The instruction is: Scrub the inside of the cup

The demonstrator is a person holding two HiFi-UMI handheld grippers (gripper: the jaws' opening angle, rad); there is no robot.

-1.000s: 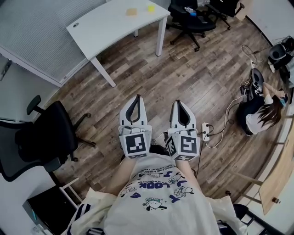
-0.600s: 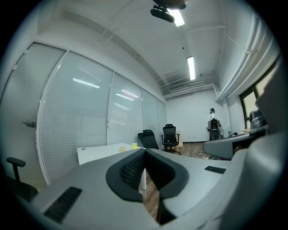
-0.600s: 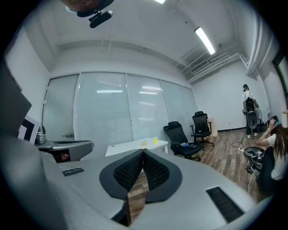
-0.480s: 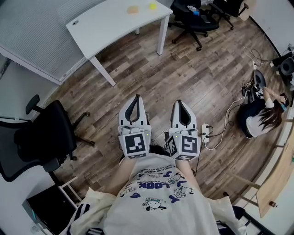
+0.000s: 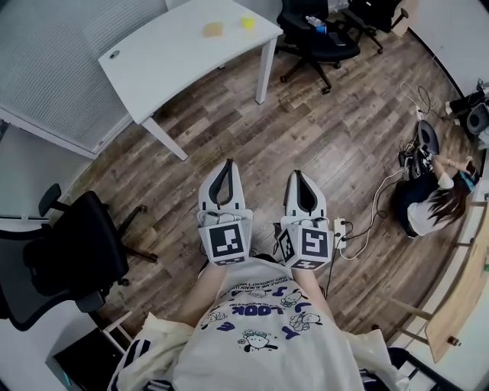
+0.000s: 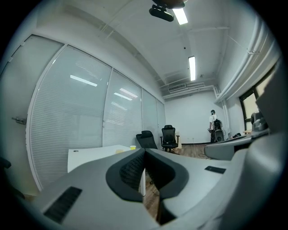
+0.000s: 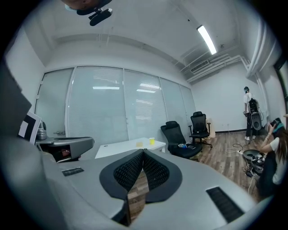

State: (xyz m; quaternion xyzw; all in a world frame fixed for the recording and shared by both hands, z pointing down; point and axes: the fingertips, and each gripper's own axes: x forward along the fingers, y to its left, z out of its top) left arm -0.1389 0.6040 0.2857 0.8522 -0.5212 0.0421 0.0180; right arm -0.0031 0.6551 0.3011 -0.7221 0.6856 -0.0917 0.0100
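A small yellow cup [image 5: 248, 23] and a tan sponge [image 5: 213, 29] lie on the far end of a white table [image 5: 164, 57], well ahead of me. Both grippers are held side by side in front of my chest, above the wooden floor. The left gripper [image 5: 227, 164] is shut with nothing between its pads. The right gripper [image 5: 294, 174] is shut and empty too. In the right gripper view the cup [image 7: 151, 141] and sponge [image 7: 140, 143] show far off on the table [image 7: 119, 148], beyond the gripper [image 7: 143, 151]. In the left gripper view the cup [image 6: 132, 147] sits beyond the gripper [image 6: 145, 150].
Black office chairs stand at my left [image 5: 69, 256] and behind the table [image 5: 317, 38]. A person [image 5: 428, 202] sits on the floor at the right among cables and a power strip [image 5: 341, 223]. Another person [image 7: 248, 112] stands at the far wall. Blinds run along the left.
The table with the cup and sponge has slid slightly left and lower in the head view. Both grippers stay shut and side by side.
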